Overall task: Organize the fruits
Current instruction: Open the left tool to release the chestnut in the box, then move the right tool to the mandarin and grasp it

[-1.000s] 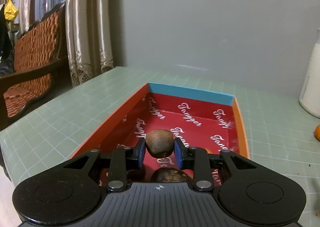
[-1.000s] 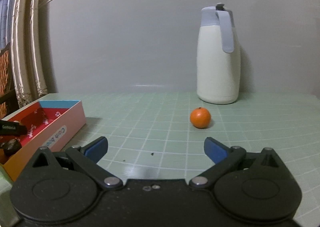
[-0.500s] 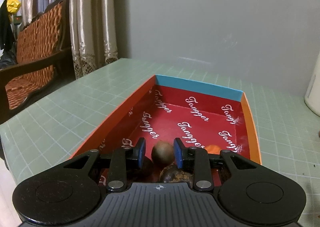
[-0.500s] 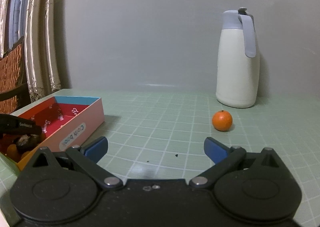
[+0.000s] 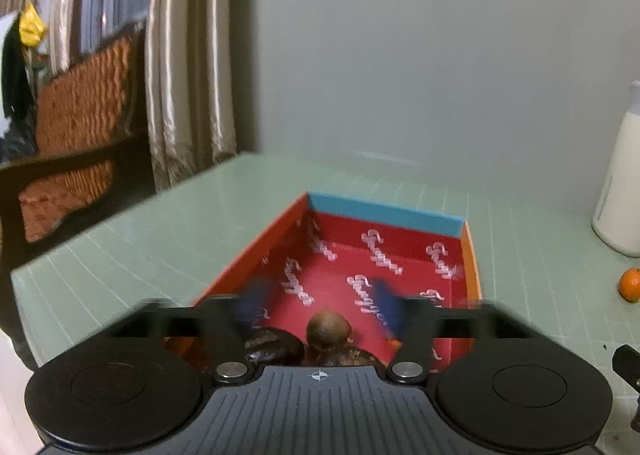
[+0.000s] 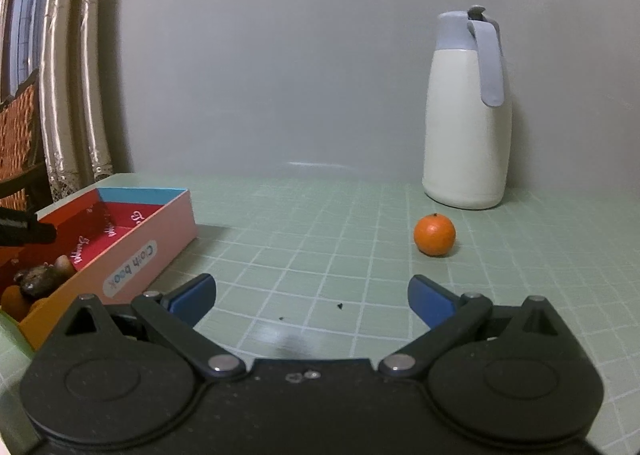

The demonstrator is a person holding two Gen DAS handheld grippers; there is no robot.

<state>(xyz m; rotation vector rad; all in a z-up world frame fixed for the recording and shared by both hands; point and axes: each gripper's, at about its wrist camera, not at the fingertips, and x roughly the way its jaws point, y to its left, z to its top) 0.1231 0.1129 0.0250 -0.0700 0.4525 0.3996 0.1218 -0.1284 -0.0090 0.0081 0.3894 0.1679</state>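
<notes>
Left claw [image 5: 318, 305] just let go, now wide open. Brown fruit [image 5: 328, 329] dropped in box [image 5: 384, 211] w/ others. Right claw [image 6: 312, 295] open, empty. Orange [image 6: 434, 235] next, far right on tabletop [image 6: 320, 215].

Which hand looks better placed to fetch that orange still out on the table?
The right gripper: open, empty, pointing toward the orange just ahead. The left gripper hangs open over the box.
</notes>
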